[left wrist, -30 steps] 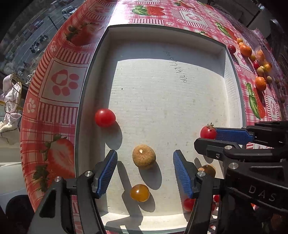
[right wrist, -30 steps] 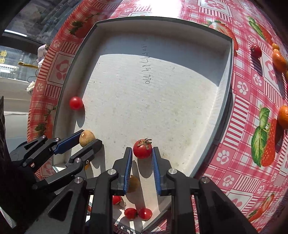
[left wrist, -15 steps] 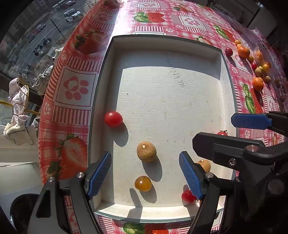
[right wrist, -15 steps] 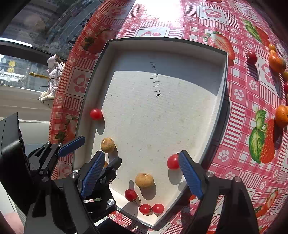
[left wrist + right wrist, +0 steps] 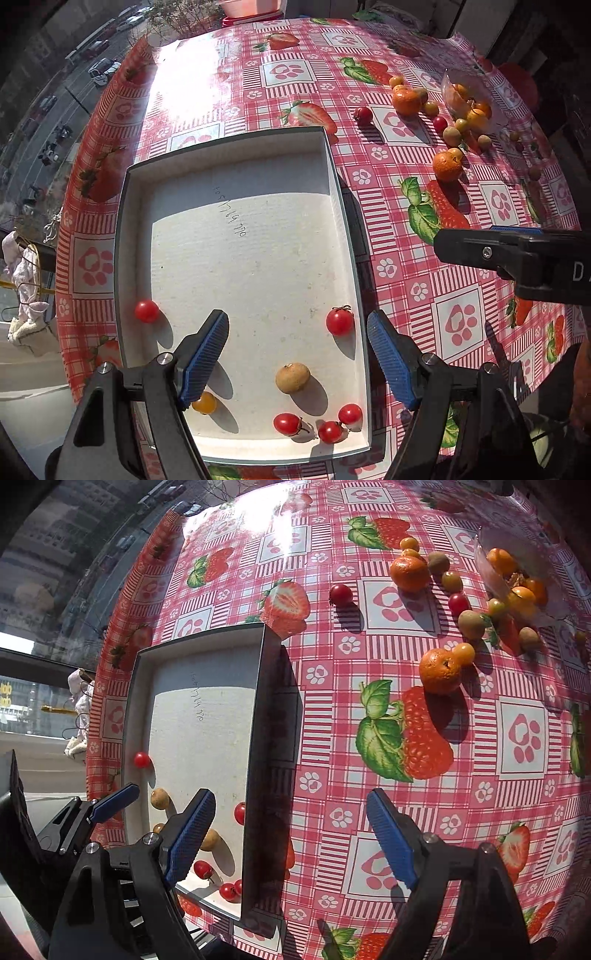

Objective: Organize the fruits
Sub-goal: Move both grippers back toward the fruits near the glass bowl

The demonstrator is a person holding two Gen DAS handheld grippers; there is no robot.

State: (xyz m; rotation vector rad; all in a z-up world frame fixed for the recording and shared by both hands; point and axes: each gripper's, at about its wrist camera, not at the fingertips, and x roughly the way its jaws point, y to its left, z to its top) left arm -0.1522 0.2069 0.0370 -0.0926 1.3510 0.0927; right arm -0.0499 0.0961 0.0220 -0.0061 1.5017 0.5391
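Both grippers open, left gripper [image 5: 297,356] over tray's right wall [image 5: 351,236], far tray floor bare

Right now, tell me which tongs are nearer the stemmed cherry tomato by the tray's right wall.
Left. The left tongs hover over the stemmed cherry tomato; the right tongs hang beyond the tray wall, above the tablecloth.

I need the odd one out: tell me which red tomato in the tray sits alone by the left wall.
The red tomato against the tray's left wall. The other red ones sit near the right wall or clustered in the near right corner.
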